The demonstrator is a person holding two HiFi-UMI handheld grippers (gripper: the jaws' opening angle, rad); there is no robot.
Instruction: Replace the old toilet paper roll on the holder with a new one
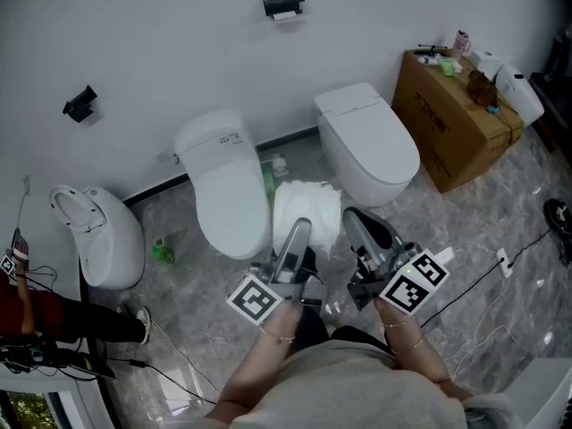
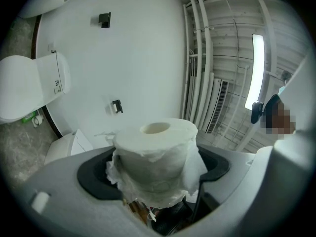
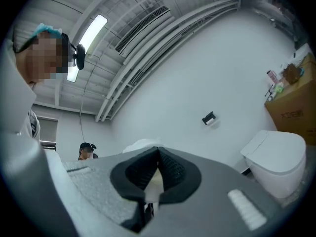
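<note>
**Item: new roll carried toward the wall holder; swap not yet begun.**
Head view: left hand-held gripper (image 1: 302, 228) clamped on the new toilet paper roll (image 1: 308, 204), loose wrap trailing. Right hand-held gripper (image 1: 356, 222) pressed together. Toilet paper holder (image 1: 284, 6) on the wall, well apart, with a little white paper on it. Two toilets (image 1: 222, 181) (image 1: 368, 141) stand between; a cardboard box (image 1: 456, 123) is at the right. Left gripper view: roll upright between the pads, holder small ahead. Right gripper view: pads meeting, with a pale sliver in the gap that cannot be identified. Next, by judgement: reach over the toilets and have the right gripper draw off the old paper.
</note>
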